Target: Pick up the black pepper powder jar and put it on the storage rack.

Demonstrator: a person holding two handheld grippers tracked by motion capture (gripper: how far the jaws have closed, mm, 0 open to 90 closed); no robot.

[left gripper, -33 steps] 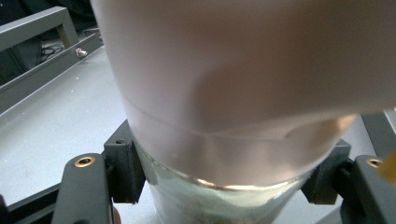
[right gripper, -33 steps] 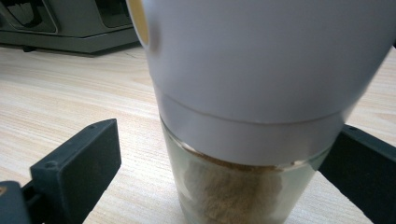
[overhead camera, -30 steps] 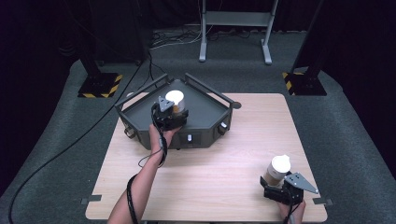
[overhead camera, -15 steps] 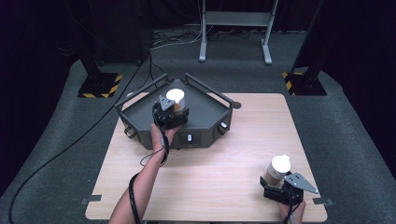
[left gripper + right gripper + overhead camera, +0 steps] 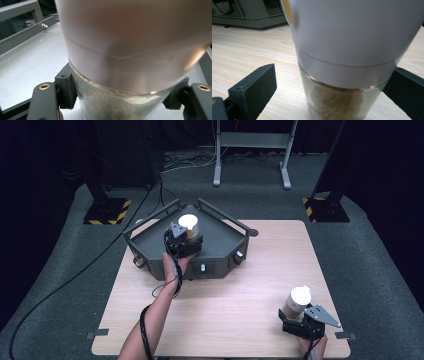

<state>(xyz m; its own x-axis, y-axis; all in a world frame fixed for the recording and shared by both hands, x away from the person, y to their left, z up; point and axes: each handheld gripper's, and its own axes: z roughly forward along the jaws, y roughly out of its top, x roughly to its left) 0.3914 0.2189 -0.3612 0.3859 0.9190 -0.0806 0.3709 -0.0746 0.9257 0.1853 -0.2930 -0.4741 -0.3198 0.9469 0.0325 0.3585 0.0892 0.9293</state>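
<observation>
A glass jar with a white lid stands in the dark grey tray at the table's far side. My left gripper is shut on it. In the left gripper view both pads press on the jar's glass body just under the lid. A second white-lidded jar with brownish powder stands on the wooden table near the front right. My right gripper is open around this jar. Its left fingertip stands well clear of the glass.
The tray has raised rails along its back edges and knobs on its front wall. Black stands with yellow-striped feet and a metal frame sit on the floor beyond the table. A cable runs across the floor at left.
</observation>
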